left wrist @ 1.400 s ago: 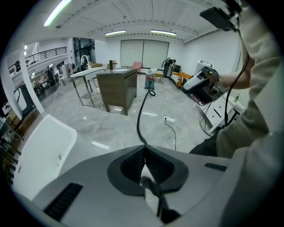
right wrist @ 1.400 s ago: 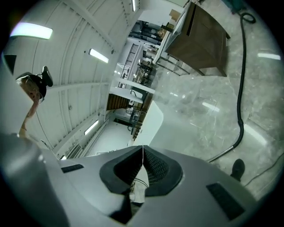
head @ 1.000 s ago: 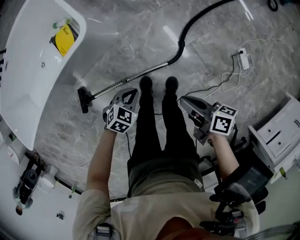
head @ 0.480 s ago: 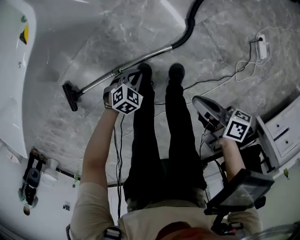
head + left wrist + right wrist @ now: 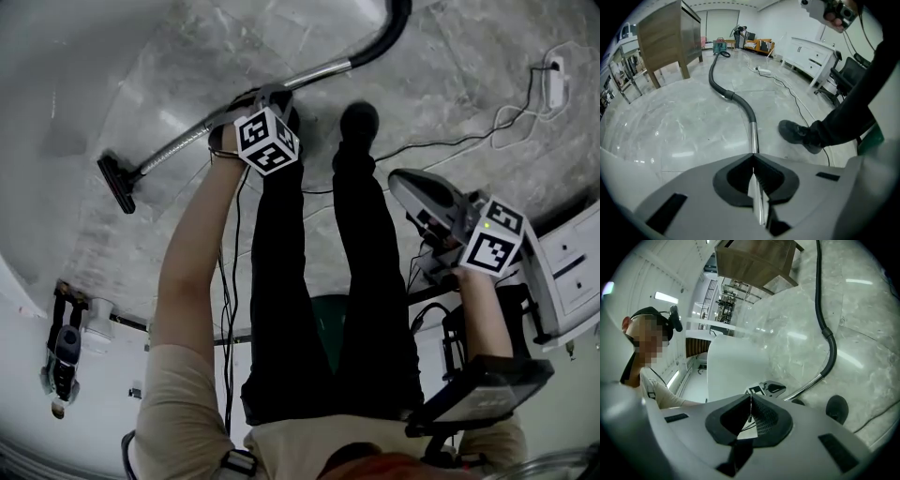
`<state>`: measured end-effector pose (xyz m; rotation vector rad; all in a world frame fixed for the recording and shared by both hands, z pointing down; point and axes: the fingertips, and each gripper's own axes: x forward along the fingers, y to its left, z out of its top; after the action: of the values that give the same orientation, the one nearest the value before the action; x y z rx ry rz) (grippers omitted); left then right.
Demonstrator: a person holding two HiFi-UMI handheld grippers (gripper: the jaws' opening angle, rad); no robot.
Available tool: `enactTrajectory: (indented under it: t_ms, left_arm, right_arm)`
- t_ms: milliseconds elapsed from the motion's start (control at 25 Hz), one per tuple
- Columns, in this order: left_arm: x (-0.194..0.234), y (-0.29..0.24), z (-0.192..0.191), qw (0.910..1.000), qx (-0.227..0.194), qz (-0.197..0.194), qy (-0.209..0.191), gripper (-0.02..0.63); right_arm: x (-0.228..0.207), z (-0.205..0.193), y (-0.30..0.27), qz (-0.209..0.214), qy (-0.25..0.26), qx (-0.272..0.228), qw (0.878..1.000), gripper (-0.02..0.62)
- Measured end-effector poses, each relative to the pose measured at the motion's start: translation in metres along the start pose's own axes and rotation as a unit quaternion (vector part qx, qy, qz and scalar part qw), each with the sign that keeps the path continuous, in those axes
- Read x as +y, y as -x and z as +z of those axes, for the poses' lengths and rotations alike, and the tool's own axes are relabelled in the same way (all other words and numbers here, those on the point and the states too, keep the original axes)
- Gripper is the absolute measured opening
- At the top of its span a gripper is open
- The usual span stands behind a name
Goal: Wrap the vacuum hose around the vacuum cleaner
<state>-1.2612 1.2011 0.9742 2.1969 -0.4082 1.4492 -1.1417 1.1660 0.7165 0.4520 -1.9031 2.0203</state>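
The vacuum's metal tube [image 5: 234, 112] lies on the grey floor, from the black floor head [image 5: 114, 183] up to the black hose [image 5: 389, 33]. My left gripper [image 5: 272, 94] hangs shut and empty just above the tube, beside my left shoe. In the left gripper view the shut jaws [image 5: 753, 155] point along the tube [image 5: 753, 136] and the hose [image 5: 733, 96], which runs off to a teal body [image 5: 719, 46] far back. My right gripper [image 5: 397, 180] is shut and empty at knee height on the right. In its own view the shut right gripper [image 5: 750, 398] faces the hose [image 5: 829, 352].
A power strip with white cable [image 5: 553, 80] and a thin black cable [image 5: 441, 145] lie on the floor at the right. White drawers [image 5: 572, 272] stand by my right side. A wooden desk [image 5: 670, 33], white cabinets [image 5: 811, 51] and a black chair [image 5: 848, 75] ring the room.
Both grippers have come down, the left one much closer to the metal tube by my left shoe. Both jaws stayed shut. My head has bent further over.
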Motion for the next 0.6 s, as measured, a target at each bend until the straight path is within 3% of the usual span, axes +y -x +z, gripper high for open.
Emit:
enactTrajectory:
  t_ms: [200,280,360,600]
  left_arm:
    - [-0.008,-0.042,-0.030,0.9990,0.041,-0.016,-0.013,0.016]
    - [-0.012,-0.057,-0.038,0.9976,0.060,-0.028,-0.020,0.111]
    - [-0.013,-0.075,-0.043,0.9955,0.080,-0.035,-0.038,0.151]
    - [-0.012,-0.110,-0.062,0.9862,0.132,-0.033,-0.094,0.160]
  right_arm:
    - [-0.019,-0.008,-0.004,-0.021,0.009,0.016,1.000,0.006]
    - [-0.022,-0.008,-0.003,-0.026,0.011,0.017,0.999,0.006]
    - [-0.030,-0.007,0.000,-0.033,0.007,0.018,0.999,0.006]
    - [-0.049,-0.010,0.006,-0.050,-0.012,0.023,0.998,0.006]
